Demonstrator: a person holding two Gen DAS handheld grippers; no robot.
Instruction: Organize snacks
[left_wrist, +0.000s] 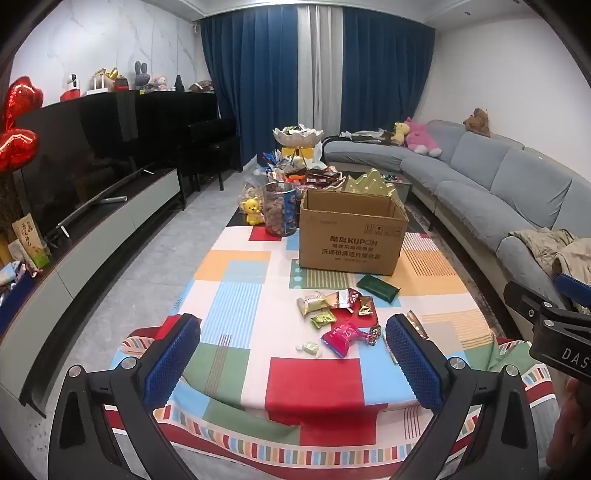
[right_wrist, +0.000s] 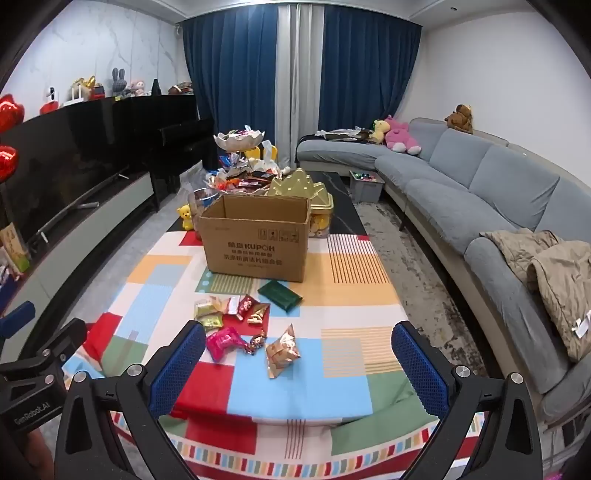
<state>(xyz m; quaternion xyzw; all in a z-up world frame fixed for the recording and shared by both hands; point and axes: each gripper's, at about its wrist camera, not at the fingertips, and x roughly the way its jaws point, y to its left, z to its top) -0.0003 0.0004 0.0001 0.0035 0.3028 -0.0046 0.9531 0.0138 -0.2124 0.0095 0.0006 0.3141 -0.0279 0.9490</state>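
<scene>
1. Here, in the left wrist view, the left gripper (left_wrist: 293, 360) hangs above the near end of the table (left_wrist: 314, 387), its blue pads spread wide with nothing between them.
2. The snacks (left_wrist: 341, 314) lie loose on the patchwork cloth, between the gripper and the box (left_wrist: 351, 236): a pink packet (left_wrist: 341, 336), a green one (left_wrist: 322, 319), a gold one printed with brown lettering too small to read (left_wrist: 314, 301), a dark green bar (left_wrist: 378, 287) nearest the box, and a small pale sweet (left_wrist: 309, 348) apart on the left.
3. The box is open-topped brown card, printed "KUPOH" with Chinese lines below.
4. The right gripper (left_wrist: 554, 325) shows at the right edge, marked "DAS".
5. In the right wrist view, the right gripper (right_wrist: 299, 363) is likewise wide open and empty, over the near table edge.
6. A crumpled gold pouch (right_wrist: 282, 352) sits between its fingers' lines but untouched; the pink packet (right_wrist: 225, 341) lies just beside the left pad.
7. The box (right_wrist: 258, 240) again reads "KUPOH".
8. The left gripper's body (right_wrist: 33, 376) reads "GenRobot.AI".
</scene>
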